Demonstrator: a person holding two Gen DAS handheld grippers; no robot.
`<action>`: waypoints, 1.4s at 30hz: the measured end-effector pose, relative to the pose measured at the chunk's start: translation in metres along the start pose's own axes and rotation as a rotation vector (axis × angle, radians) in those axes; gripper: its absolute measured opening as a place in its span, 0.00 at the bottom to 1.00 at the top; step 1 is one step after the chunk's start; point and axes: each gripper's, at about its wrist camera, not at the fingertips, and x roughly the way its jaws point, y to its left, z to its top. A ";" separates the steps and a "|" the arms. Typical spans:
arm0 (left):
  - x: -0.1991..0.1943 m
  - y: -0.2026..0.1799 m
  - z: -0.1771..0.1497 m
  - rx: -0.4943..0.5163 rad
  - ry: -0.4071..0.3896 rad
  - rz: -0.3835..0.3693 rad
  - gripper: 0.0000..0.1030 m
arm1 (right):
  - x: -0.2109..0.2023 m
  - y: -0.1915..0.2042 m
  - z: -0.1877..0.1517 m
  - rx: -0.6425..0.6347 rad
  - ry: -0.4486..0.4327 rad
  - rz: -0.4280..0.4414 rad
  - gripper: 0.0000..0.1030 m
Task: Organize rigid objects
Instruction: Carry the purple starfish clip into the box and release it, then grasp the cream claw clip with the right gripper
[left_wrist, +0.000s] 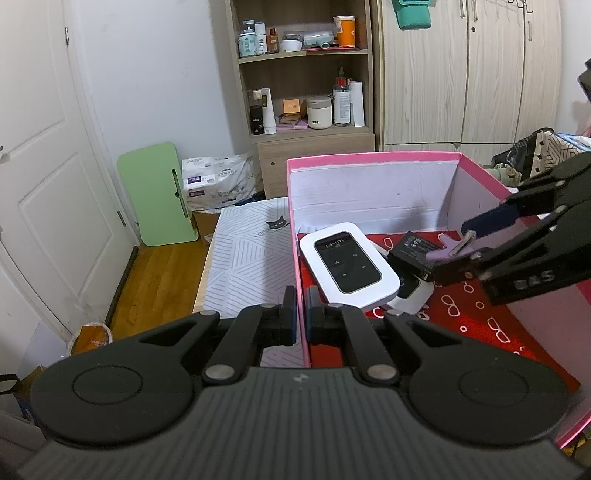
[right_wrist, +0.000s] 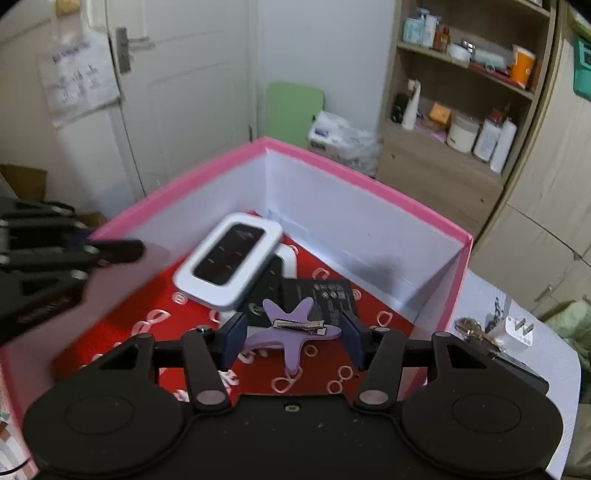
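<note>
Left wrist view: a pink-rimmed cardboard box (left_wrist: 373, 157) with white inner walls and a red floor printed with white spectacles is seen on a striped cloth (left_wrist: 243, 266). Its left wall is clamped between the narrowly closed fingers of the left gripper (left_wrist: 302, 314). Inside, at the far left, a glossy white rounded-rectangle device (left_wrist: 349, 266) marked "Wi-Fi" is stacked on a second white device (left_wrist: 410, 295). A flat black matte pack (left_wrist: 415, 254) with small, unreadable print lies to the right. In the right wrist view, a purple star-shaped hair clip (right_wrist: 291, 326) with a metal clasp is held inside the box between the widely spread fingers of the right gripper (right_wrist: 293, 338).
</note>
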 end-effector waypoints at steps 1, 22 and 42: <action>0.000 0.000 0.000 0.001 0.001 0.000 0.04 | 0.001 0.000 -0.001 -0.015 0.000 -0.021 0.59; 0.001 0.000 0.000 0.011 0.005 0.004 0.04 | -0.097 -0.095 -0.088 0.270 -0.158 -0.062 0.74; 0.000 0.000 0.000 0.008 0.005 0.004 0.04 | -0.020 -0.112 -0.122 0.373 -0.127 -0.059 0.74</action>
